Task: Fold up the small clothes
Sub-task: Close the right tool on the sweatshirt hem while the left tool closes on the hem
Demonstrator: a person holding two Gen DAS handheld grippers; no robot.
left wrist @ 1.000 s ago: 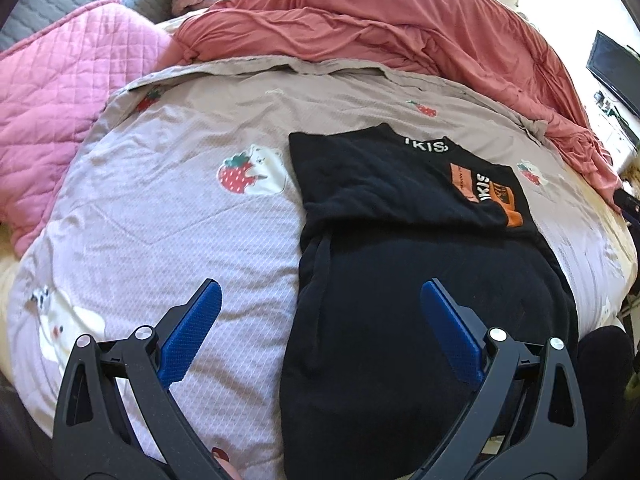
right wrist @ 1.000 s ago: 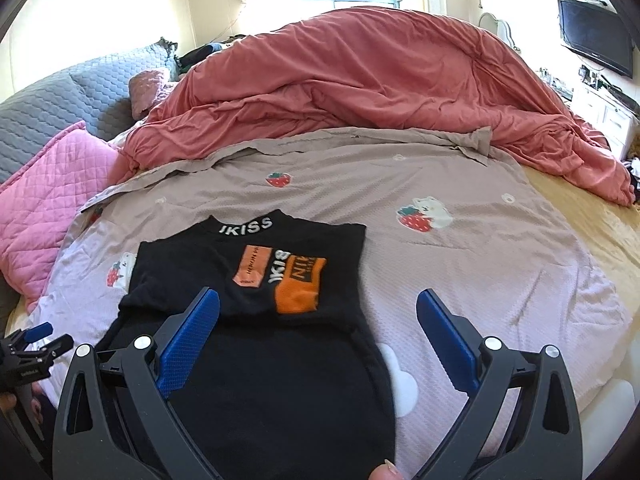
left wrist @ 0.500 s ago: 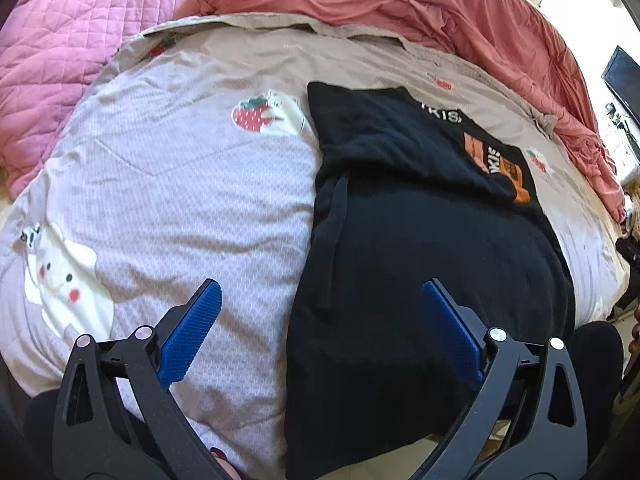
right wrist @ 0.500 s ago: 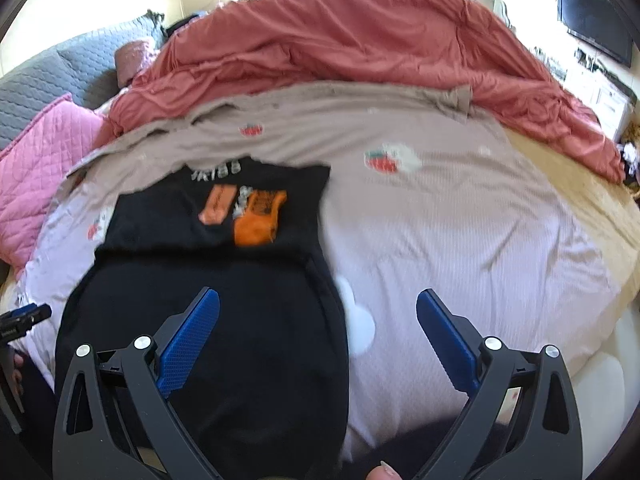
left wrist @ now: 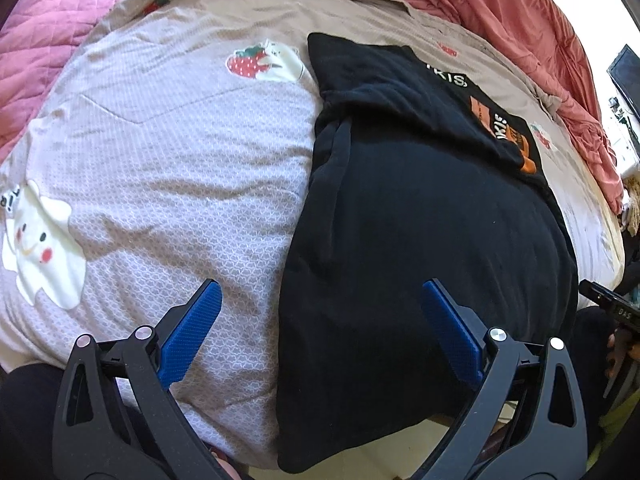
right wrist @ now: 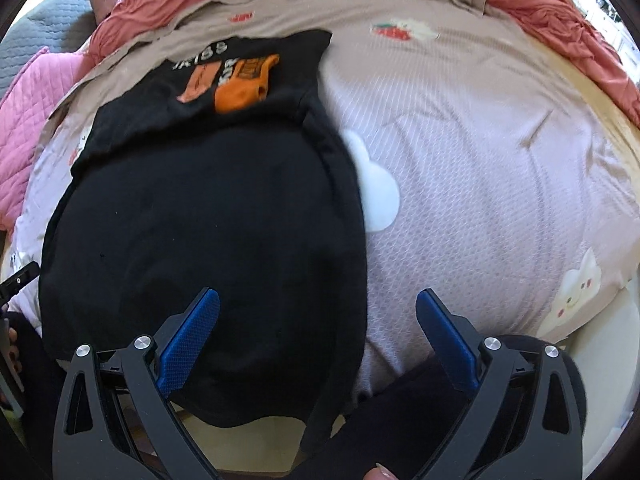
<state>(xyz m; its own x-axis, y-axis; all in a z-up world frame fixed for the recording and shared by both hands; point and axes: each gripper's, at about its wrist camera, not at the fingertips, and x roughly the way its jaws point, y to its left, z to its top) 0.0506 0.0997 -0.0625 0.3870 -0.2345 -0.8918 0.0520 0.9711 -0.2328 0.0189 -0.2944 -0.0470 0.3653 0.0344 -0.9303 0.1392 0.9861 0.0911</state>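
Note:
A black T-shirt [left wrist: 420, 216] [right wrist: 208, 220] with an orange print lies flat on the bed, its sleeves folded inward and its hem hanging over the near bed edge. My left gripper [left wrist: 320, 300] hovers open above the shirt's lower left edge, blue pads wide apart, holding nothing. Over the shirt's lower right edge my right gripper [right wrist: 318, 306] is likewise open and empty. The orange print [right wrist: 240, 88] sits near the collar at the far end.
The shirt rests on a lilac quilt [left wrist: 160, 184] with strawberry and cloud patches. A red duvet [left wrist: 480, 4] is heaped at the back and a pink quilted pillow [left wrist: 40, 40] lies left. A person's dark legs [right wrist: 392, 420] are below the bed edge.
Both grippers have dropped and pulled back toward the near bed edge, so the shirt's hem now fills the lower view. The shirt itself has not moved; both stayed open.

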